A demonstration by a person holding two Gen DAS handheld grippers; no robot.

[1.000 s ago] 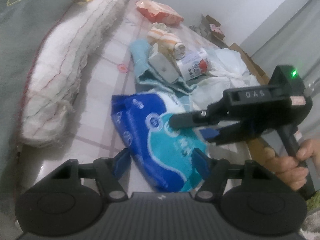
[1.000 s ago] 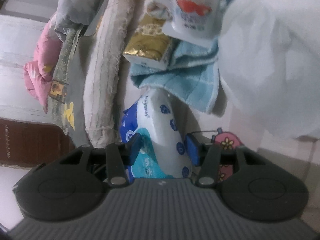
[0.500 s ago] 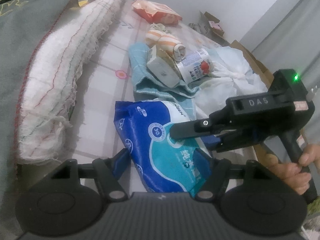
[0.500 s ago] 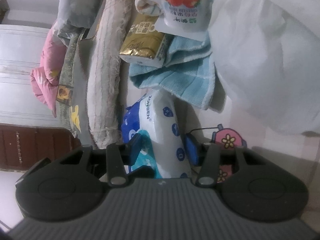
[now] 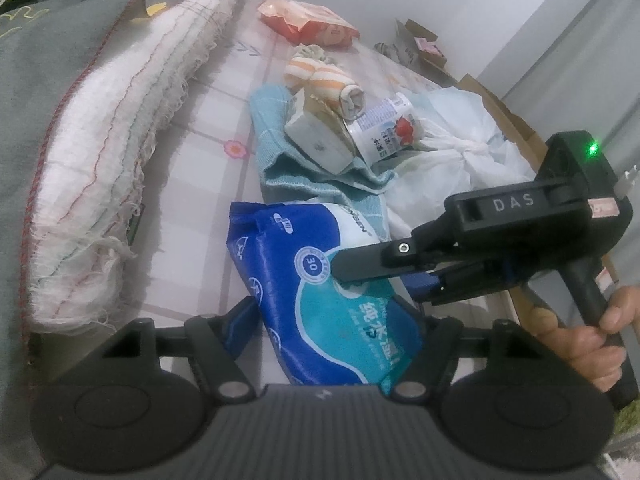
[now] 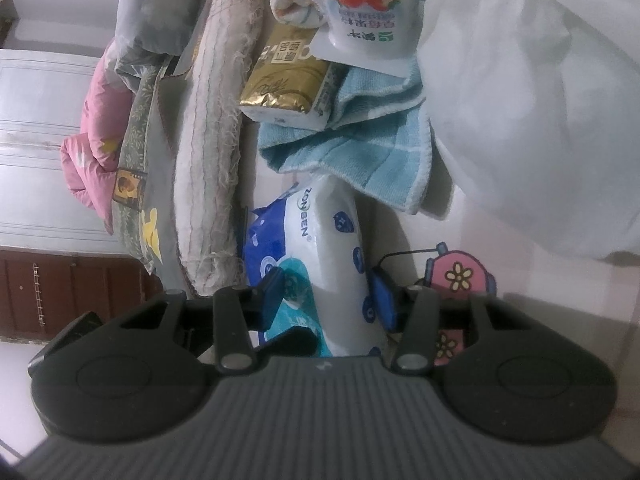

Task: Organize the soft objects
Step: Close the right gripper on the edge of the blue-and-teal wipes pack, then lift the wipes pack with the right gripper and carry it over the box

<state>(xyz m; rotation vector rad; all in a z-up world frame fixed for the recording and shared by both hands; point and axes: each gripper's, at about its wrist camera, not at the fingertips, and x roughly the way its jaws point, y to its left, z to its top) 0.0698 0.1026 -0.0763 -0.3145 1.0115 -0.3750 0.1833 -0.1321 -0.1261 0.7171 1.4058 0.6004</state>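
A blue and white wet-wipes pack (image 5: pixel 320 280) lies on the checked sheet, between the fingers of both grippers. My left gripper (image 5: pixel 332 320) is open, its fingers on either side of the pack's near end. My right gripper (image 6: pixel 328 296) is shut on the same pack (image 6: pixel 336 248), gripping its side; it shows in the left wrist view (image 5: pixel 360 264) coming in from the right. Behind the pack lies a light blue towel (image 5: pixel 288 160) with a tissue pack (image 5: pixel 320 136), a strawberry-print pack (image 5: pixel 384 128) and a rolled orange-striped cloth (image 5: pixel 320 76) on it.
A long folded white blanket (image 5: pixel 120 128) lies along the left, beside a grey quilt (image 5: pixel 48 60). A white plastic bag (image 5: pixel 460 148) sits right of the towel. An orange pack (image 5: pixel 308 24) lies at the far end. Cardboard boxes (image 5: pixel 424 44) stand beyond the bed.
The wipes pack has shifted a little closer to the left gripper and turned slightly. The right gripper has stayed clamped on it and moved along with it.
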